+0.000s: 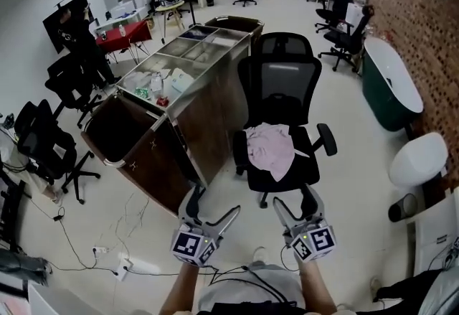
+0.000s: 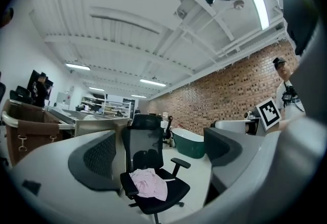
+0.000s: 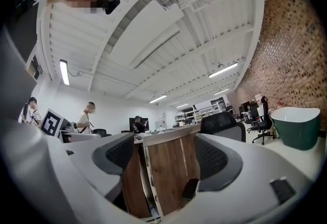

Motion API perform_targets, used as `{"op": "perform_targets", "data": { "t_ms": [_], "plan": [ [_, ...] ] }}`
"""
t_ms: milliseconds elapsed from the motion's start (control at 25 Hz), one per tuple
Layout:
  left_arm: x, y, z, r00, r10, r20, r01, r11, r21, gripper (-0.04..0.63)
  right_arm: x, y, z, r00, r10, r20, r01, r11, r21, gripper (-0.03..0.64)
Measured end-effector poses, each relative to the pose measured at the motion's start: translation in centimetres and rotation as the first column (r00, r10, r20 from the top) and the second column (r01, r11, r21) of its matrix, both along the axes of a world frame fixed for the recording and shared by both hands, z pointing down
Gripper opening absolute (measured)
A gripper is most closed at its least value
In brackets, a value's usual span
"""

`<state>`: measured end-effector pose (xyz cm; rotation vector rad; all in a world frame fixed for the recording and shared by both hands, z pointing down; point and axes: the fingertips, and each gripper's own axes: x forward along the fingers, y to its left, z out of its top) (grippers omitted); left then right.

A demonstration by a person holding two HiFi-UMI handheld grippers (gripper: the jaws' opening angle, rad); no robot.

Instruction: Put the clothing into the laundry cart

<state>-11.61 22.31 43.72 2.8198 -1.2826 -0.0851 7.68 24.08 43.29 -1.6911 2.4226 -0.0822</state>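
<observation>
Grey jaws stand apart on my left gripper (image 1: 213,207) and right gripper (image 1: 295,200). Both are released and gripping nothing; I judge they're readied for a grab. Loose floor cables (image 1: 125,224) lie left of the left tool. Pink clothing (image 1: 271,148) sits bunched on the black chair (image 1: 283,84) seat straight ahead, armrests flanking it. Laundry cart (image 1: 150,166) is ahead-left, brown bag mouth open upward, joined to a steel-topped trolley (image 1: 204,127) just beside the chair.

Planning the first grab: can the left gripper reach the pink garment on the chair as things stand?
Probably yes: the left gripper, jaws apart and empty, faces the pink garment, uncovered on the chair seat, only bare floor between.
</observation>
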Motion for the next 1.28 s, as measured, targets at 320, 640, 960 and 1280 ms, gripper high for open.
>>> {"op": "perform_targets", "data": {
  "t_ms": [320, 640, 960, 1280],
  "plan": [
    [6.0, -7.9, -1.5, 0.999, 0.033, 0.033, -0.033, 0.999, -0.013, 0.514, 4.3, -8.2, 0.5, 1.000, -0.018, -0.012, 0.018, 1.000, 0.011, 0.390],
    [6.5, -15.9, -1.0, 0.998, 0.062, 0.026, -0.062, 0.998, -0.005, 0.514, 3.7, -15.5, 2.2, 0.999, -0.016, -0.034, 0.014, 0.999, -0.043, 0.390],
    [5.2, -26.2, 0.1, 0.987, 0.152, 0.057, -0.153, 0.988, 0.012, 0.503, 0.5, -24.8, 5.7, 0.996, 0.034, -0.079, -0.045, 0.989, -0.144, 0.390],
    [5.3, -34.3, 5.0, 0.963, 0.271, 0.009, -0.268, 0.955, -0.127, 0.503, -0.7, -30.8, 11.5, 0.990, 0.061, -0.124, -0.093, 0.957, -0.273, 0.391]
  ]
}}
